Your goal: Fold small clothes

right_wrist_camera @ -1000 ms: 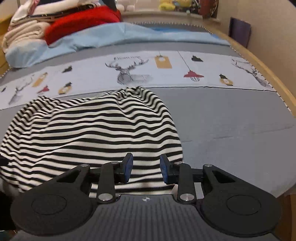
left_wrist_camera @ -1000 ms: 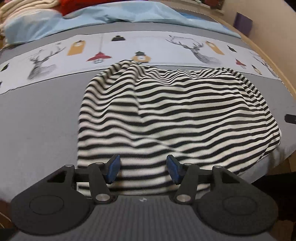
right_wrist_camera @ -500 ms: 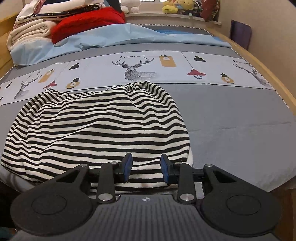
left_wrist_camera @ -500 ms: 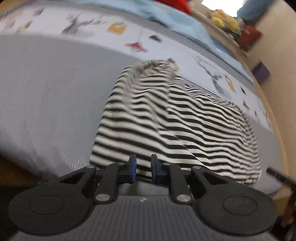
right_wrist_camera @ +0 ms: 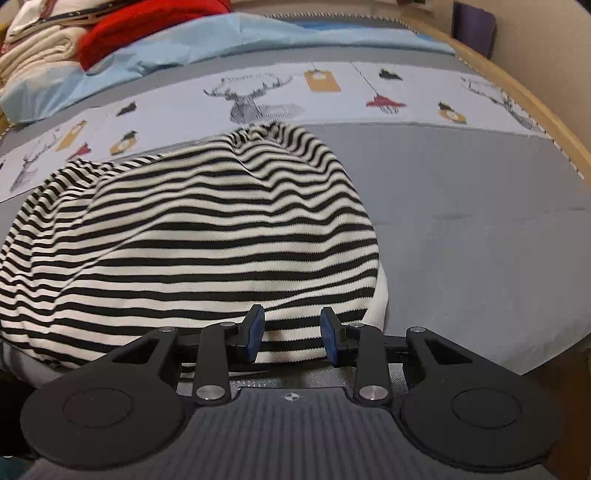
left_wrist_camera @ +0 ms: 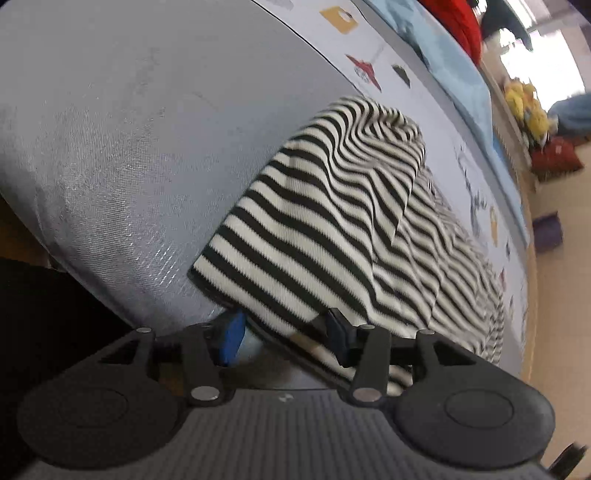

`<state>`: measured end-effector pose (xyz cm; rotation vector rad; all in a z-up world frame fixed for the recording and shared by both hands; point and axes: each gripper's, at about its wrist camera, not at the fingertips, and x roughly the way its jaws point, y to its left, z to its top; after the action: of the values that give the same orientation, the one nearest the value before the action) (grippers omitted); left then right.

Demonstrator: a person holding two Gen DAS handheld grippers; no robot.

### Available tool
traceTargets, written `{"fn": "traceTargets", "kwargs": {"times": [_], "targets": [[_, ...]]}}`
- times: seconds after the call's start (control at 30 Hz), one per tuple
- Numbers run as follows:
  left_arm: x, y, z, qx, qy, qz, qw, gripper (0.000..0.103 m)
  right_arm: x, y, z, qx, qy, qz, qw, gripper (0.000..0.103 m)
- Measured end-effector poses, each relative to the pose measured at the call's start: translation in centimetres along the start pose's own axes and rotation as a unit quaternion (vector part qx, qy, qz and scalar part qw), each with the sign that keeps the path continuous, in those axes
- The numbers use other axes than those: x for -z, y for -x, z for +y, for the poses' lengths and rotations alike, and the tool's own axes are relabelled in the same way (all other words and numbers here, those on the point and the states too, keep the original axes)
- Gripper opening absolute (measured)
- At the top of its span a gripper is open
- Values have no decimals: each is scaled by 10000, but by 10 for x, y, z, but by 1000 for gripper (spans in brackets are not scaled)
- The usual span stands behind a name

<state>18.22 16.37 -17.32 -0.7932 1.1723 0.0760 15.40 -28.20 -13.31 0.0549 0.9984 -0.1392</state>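
A black-and-white striped garment (left_wrist_camera: 332, 229) lies spread on the grey bed cover (left_wrist_camera: 129, 147). My left gripper (left_wrist_camera: 284, 332) is rolled to one side at the garment's near left corner. Its jaws are opening and stand wide, with the hem running between them and one blue pad (left_wrist_camera: 231, 336) showing under the edge. In the right wrist view the same garment (right_wrist_camera: 207, 236) fills the left half. My right gripper (right_wrist_camera: 291, 336) stands open just over its near right corner, striped cloth showing between the fingers, with no pad pressing on it.
A printed band with deer and lamps (right_wrist_camera: 258, 99) crosses the cover behind the garment. A light blue blanket (right_wrist_camera: 221, 40), a red cloth (right_wrist_camera: 147, 26) and cream folded bedding (right_wrist_camera: 33, 55) lie at the back. A wooden bed frame (right_wrist_camera: 554, 122) curves along the right.
My left gripper rolled and swung to the garment's near left corner, its jaws narrowing and then spreading again around the hem. My right gripper sank closer to the near right corner, jaws unchanged.
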Motion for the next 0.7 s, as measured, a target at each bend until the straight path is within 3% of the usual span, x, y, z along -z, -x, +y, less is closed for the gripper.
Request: {"fn": "traceTargets", "kwargs": {"times": [0.13,0.3,0.33,0.37,0.4,0.53,0.63,0.7], "targets": [[0,-8,3,9,321,-55,9995,56,0,-16,-4,119,-94,277,9995,35],[8,-12,-1,-20,620,-405,9972,59,1,-26,-6,172,-139,437,9988,35],[9,-12,-2,-47,637,-469,9969,58,0,-27,-6,175,-130,449,9988,35],[10,-12,-5,-127,583,-543,9967,42,1,-28,-6,180,-126,467,9987,35],[10,-12,-11,-247,419,-611,9969,27,1,-29,-7,184,-126,490,9985,35],[13,3,-51,-601,-472,-1065,9914,17,2,-29,-14,134,-208,575,9980,35],[25,20,-104,-819,-1337,-1532,9757,16,1,-24,-22,22,-333,575,9978,35],[38,29,-149,-854,-2027,-1830,9582,15,0,-14,-33,-36,-511,504,9974,35]]}}
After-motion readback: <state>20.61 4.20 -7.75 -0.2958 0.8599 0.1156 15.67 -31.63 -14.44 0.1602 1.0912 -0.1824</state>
